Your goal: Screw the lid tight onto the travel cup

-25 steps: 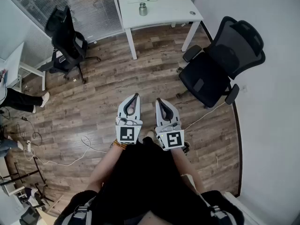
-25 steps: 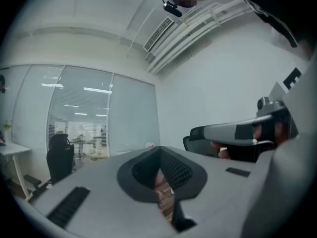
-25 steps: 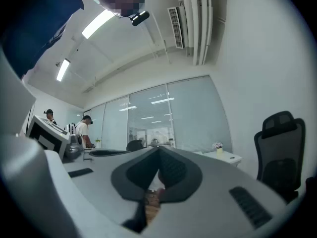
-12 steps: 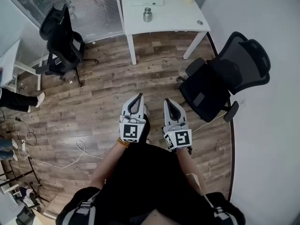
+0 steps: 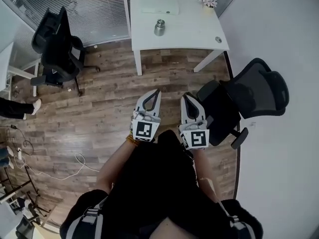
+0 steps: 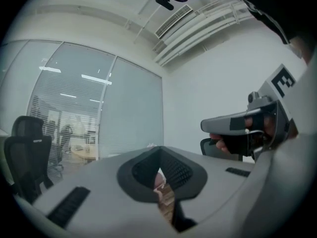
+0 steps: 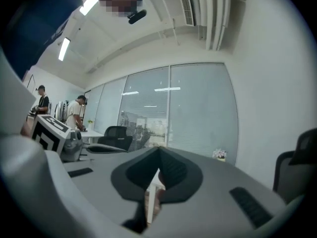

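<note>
At the bottom of the head view, a person in black is holding two grippers side by side over a wood floor (image 5: 109,93). The left gripper (image 5: 156,92) is pinched fully together and is carrying nothing. The right gripper (image 5: 185,96), just beside it, is pinched together too, and is also empty. A black chair (image 5: 254,91) is standing close on the right. Another chair (image 5: 52,44) is standing at the upper left.

At the top centre, well apart from both grippers, a white table (image 5: 189,26) is standing. The cup (image 5: 159,27), a small metal one, is standing upright on it; its contents are not showing. A small round disc (image 5: 218,40) is lying near the table's right edge, too small to identify. A flat white box (image 5: 158,4) is lying behind the cup. A pot (image 5: 208,1) holding pale flowers is sitting at the far right corner.
</note>
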A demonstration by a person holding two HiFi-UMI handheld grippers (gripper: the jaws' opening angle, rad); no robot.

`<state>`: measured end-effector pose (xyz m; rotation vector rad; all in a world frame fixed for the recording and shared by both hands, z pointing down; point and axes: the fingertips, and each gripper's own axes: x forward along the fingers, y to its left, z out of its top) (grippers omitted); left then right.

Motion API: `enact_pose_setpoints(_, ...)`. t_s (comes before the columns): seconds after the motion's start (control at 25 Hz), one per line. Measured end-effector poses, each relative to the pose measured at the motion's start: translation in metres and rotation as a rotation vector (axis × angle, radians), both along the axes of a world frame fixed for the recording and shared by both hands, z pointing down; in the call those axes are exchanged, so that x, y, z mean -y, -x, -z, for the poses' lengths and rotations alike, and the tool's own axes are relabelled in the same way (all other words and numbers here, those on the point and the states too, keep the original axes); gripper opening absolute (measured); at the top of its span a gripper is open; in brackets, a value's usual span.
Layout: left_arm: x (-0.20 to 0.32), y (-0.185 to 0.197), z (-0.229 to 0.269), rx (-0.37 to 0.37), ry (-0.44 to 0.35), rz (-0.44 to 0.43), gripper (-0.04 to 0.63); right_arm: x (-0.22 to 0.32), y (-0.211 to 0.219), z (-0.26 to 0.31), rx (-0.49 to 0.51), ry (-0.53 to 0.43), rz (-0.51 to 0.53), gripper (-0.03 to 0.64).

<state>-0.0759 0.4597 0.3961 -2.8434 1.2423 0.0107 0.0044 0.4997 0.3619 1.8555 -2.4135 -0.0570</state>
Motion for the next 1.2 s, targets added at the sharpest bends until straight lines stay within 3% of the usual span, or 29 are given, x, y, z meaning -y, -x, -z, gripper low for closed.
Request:
enact_pose_setpoints(0.12, 0.033, -0.001, 0.003, 0.0, 0.009, 0.014, 0.003, 0.043, -0.016, 0.002, -0.004, 0.01, 0.0, -0.005)
enact_pose_setpoints(0.36, 0.102, -0.011, -0.03, 0.075, 0.099, 0.098, 0.003, 0.122, -0.062, -0.026, 0.067, 0.064, 0.006, -0.005)
enact_pose_setpoints(0.56, 0.173, -0.04, -0.038, 0.121, 0.118, 0.149, 0.003, 0.199, -0.096, -0.042, 0.105, 0.113, 0.084, -0.005)
enact_pose_setpoints(0.92, 0.274, -0.077, -0.035, 0.154, 0.144, 0.227, 0.003, 0.316, -0.128, -0.044, 0.071, 0.187, 0.272, -0.005)
enact_pose_setpoints(1.04, 0.3, -0.074, -0.05, 0.181, 0.161, 0.23, 0.003, 0.344, -0.131, -0.054, 0.085, 0.237, 0.307, -0.005)
enact_pose_setpoints(1.2, 0.351, -0.074, -0.076, 0.201, 0.184, 0.194, 0.003, 0.398, -0.141, -0.074, 0.07, 0.294, 0.279, -0.005)
